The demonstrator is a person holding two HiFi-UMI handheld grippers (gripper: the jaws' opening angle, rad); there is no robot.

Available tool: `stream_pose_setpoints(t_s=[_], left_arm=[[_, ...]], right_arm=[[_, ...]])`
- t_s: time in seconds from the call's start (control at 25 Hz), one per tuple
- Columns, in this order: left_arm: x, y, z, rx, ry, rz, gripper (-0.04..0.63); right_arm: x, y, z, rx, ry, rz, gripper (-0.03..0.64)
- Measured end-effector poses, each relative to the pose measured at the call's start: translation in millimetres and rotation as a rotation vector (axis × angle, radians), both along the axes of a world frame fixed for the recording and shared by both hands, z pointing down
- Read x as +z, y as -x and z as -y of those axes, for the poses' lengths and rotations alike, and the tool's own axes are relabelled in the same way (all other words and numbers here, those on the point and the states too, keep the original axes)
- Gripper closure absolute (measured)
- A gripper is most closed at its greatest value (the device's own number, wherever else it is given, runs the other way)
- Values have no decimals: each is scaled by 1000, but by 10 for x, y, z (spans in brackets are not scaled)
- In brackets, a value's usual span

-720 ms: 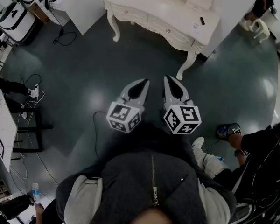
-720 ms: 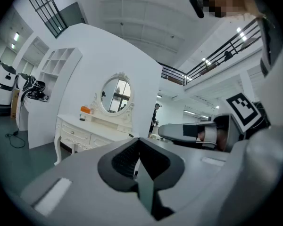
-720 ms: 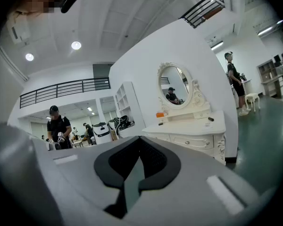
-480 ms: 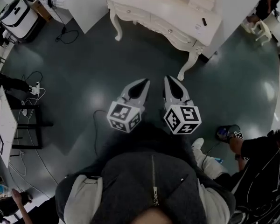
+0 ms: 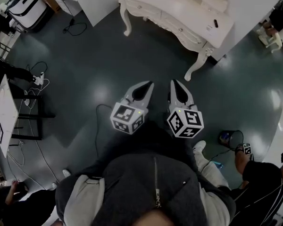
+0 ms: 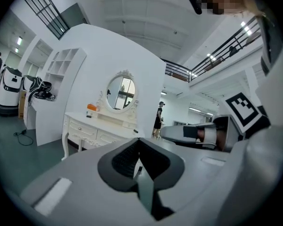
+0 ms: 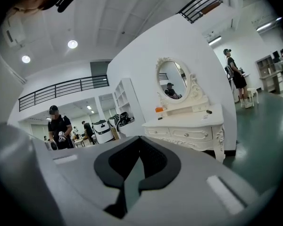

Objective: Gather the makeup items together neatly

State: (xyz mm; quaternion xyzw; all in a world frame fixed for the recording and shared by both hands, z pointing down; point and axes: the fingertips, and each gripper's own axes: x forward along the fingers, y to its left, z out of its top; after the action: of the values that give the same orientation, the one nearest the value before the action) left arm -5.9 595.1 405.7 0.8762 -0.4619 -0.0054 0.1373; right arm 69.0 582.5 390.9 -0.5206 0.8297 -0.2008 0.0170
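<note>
A white dressing table [image 5: 179,18] stands across the dark floor, well ahead of me. Small dark makeup items [image 5: 215,23] lie on its top; an orange item [image 7: 159,109] sits under the oval mirror [image 7: 172,84], and shows too in the left gripper view [image 6: 91,107]. My left gripper [image 5: 147,83] and right gripper [image 5: 173,81] are held side by side in front of my chest, pointing at the table. Both are shut with nothing between the jaws, as the left gripper view [image 6: 139,139] and the right gripper view [image 7: 140,138] also show.
Cables [image 5: 33,79] trail over the floor at left beside a white board [image 5: 2,121]. A person [image 5: 259,173] crouches at lower right near a blue object [image 5: 228,138]. Other people stand in the room [image 7: 60,128] [image 7: 233,69]. A white case [image 5: 23,4] sits at upper left.
The head view has shifted, so the dressing table sits a little further right. The crouching person at lower right has moved down and right. Both grippers keep their pose, shut.
</note>
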Motion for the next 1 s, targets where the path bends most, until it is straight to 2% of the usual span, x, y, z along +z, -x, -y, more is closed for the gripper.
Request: stream_pose_setpoints(t_s=[0.56,1.0], left_arm=[[19,-125,566,19,0,-17,586],[-153,156,1446,-26,-7,-16,586]], right_arm=[[2,-124,514,50,-10,-19,614],[-124,182,1438,-1,-10,-25,614]])
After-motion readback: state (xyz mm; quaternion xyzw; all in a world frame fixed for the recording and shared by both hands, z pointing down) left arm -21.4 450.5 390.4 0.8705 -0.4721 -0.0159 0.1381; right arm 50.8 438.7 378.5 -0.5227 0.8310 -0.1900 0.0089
